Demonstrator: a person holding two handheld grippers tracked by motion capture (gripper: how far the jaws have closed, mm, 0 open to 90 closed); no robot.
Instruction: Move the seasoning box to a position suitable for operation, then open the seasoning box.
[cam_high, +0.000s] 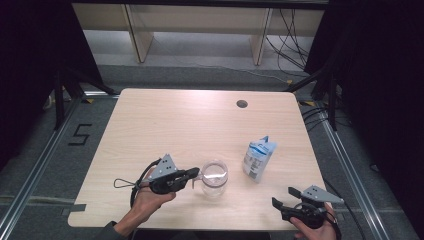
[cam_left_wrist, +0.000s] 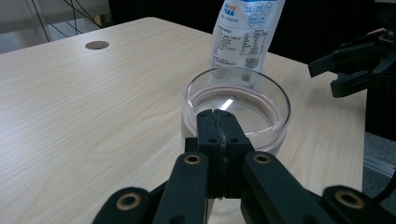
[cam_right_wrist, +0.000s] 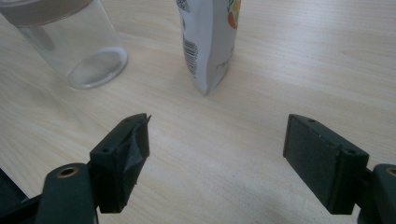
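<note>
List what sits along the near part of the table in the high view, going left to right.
left gripper → clear glass jar → white and blue pouch → right gripper

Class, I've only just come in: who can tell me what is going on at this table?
A person at a wooden table holds a gripper in each hand. The left gripper has its fingers shut at the near rim of a clear glass jar; they appear to pinch the jar's handle, though the grip itself is hard to make out. The jar stands upright and looks empty. The right gripper waits open above the bare tabletop near the table's front edge, holding nothing. A white and blue pouch stands upright beside the jar, untouched.
</note>
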